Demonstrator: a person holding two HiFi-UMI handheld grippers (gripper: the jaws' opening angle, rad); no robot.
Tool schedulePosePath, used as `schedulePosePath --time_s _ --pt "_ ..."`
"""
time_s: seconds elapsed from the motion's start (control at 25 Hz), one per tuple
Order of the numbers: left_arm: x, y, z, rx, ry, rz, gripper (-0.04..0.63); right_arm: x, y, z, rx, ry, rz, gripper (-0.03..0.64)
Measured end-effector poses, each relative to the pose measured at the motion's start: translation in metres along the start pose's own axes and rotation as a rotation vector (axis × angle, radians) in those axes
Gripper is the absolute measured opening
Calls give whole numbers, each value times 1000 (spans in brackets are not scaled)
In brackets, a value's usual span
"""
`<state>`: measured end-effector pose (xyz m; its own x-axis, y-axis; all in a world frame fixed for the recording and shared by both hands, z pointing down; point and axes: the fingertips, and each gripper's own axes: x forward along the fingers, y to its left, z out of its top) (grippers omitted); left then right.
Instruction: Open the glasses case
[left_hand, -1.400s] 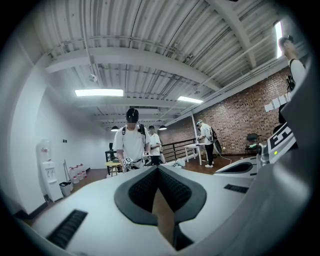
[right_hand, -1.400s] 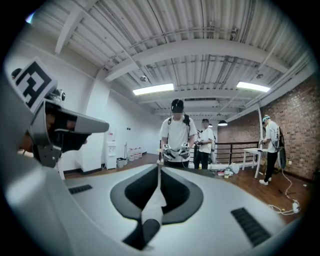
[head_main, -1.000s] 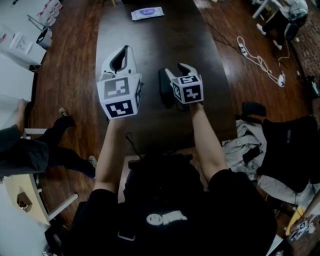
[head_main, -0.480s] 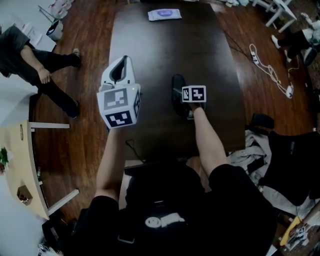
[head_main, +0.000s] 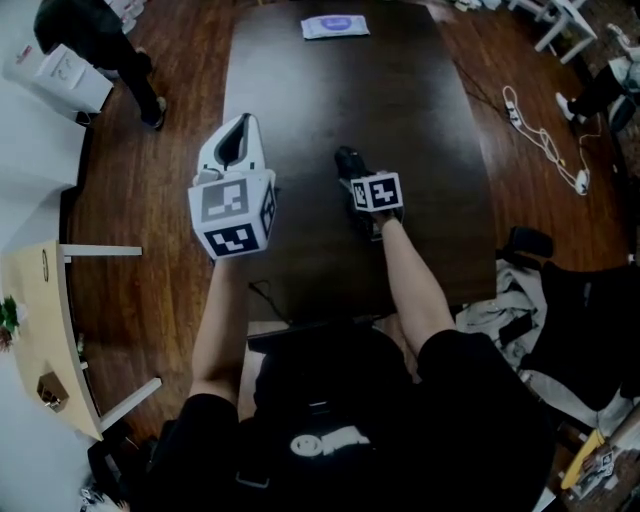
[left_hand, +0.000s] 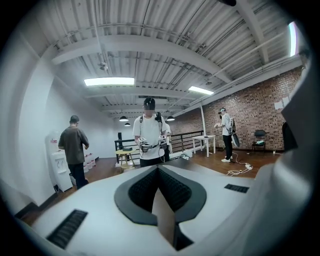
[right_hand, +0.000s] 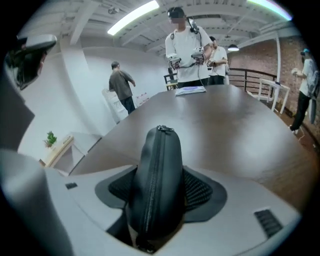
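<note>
A long dark-brown wooden table (head_main: 420, 110) is seen from above, set on a reddish plank floor (head_main: 150, 150). The L white-and-grey hand-held gripper w/ marker cube (head_main: 242, 122) is held over the table's left edge, well apart from the case. Its jaws are pressed together w/ nothing btwn them. The R gripper (right_hand: 161, 187), same build, is angled down at the table's middle. Its jaws are closing on the black zipped hard-shell glasses case (head_main: 349, 163), and the ribbed pads (right_hand: 202, 192) are seen against both its sides. The case is stood on edge, zip seam uppermost, its far end pointed away from the person and down toward the tabletop. Contact w/ the wood can't be confirmed.

Progress: nothing of the opening proper is done. The zip (right_hand: 151, 195) is shut along all that is shown, and the small metal pull (right_hand: 165, 129) is parked at the far tip. So far the case is only being secured. Left, by judgement: the pull is to be taken, prob. by the L gripper, and run round the seam, then the lid lifted.

Writing: no brand is made out on the case. Only black-and-white square patterns are carried on the cubes (head_main: 232, 215). A white packet w/ purple print (head_main: 335, 26) is laid at the table's far end, its text too small to be read.
</note>
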<state>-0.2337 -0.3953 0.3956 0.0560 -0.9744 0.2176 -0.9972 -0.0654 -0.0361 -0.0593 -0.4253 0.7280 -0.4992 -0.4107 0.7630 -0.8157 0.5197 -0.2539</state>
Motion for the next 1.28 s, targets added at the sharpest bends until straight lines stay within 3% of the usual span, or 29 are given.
schedulePosePath --time_s 0.12,0.32,0.44,0.52,0.6,0.72,1.0,1.16,1.28 --pt "5 -10 -3 -24 -5 -86 -8 -33 11 41 53 -185 110 295" --pt "6 -53 9 -42 -53 -340 10 -131 43 128 119 -559 394 293" --pt "1 -78 15 -24 -49 -459 162 -185 62 159 115 -703 533 293" --pt "-5 -97 20 -20 -53 -543 204 -214 73 172 89 -762 585 293" --pt "-14 -116 25 -50 -64 -638 233 -231 81 174 61 -786 632 291" --pt "-27 -139 30 -89 -61 -764 351 -251 96 166 8 -785 737 293" --pt "-45 -152 50 -246 -94 -912 371 -287 129 147 -70 -791 1003 293" --pt "-50 -163 47 -215 -67 -953 371 -304 137 143 -72 -821 1092 291" --pt "-59 -175 47 -192 -64 -1008 371 -303 151 128 -115 -752 1161 291"
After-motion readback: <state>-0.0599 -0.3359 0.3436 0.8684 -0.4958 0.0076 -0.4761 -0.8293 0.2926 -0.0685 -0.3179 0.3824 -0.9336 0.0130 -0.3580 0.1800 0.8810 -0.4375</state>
